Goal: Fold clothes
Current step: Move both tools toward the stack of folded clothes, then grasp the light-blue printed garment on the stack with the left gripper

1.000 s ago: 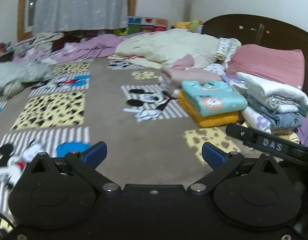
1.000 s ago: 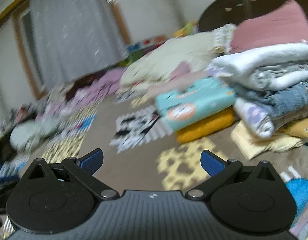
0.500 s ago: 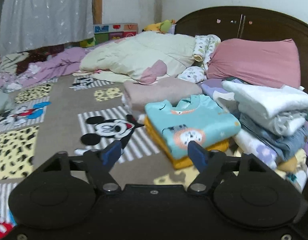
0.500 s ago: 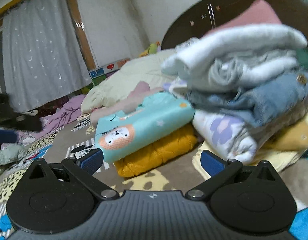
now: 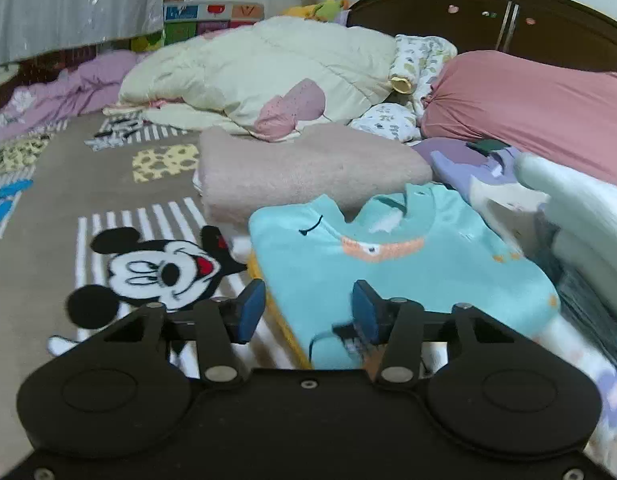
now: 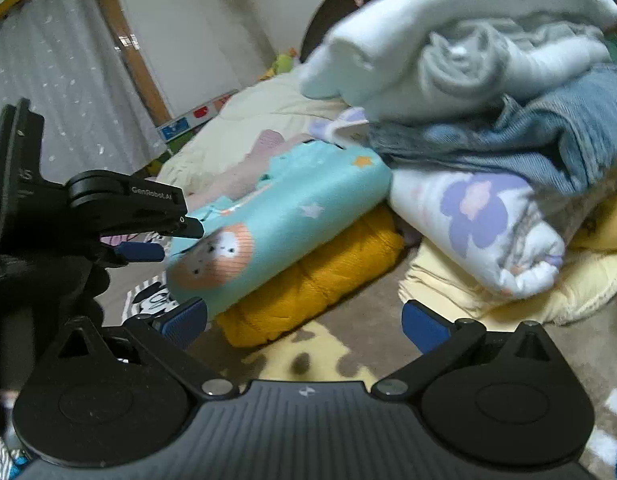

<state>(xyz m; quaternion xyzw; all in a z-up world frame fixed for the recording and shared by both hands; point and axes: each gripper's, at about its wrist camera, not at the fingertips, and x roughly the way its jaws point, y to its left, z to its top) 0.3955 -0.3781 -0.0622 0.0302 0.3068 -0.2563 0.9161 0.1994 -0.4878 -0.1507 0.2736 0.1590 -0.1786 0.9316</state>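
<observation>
Fingers first: your left gripper is reaching over the near left corner of the folded teal shirt with its jaws parted, narrower than the right's and gripping nothing yet, while your right gripper is hovering wide apart and empty, low in front of the mustard sweater that the teal shirt is lying on. From the right wrist view, that left gripper is coming in at nine o'clock, its blue pad just beside the shirt's printed end; whether it is touching I cannot tell. You are looking set to take the teal shirt by its front edge, so be bringing both grippers level onto the two near corners and pinching only the top garment, not the sweater beneath. Be minding the tall stack at one to two o'clock of your right gripper: it is leaning close over the shirt's far end, and a sideways drag could be pulling it down. Your open room is lying toward nine o'clock, across the bare bedspread with the cartoon mouse; at twelve o'clock the folded pink blanket is blocking the way.
</observation>
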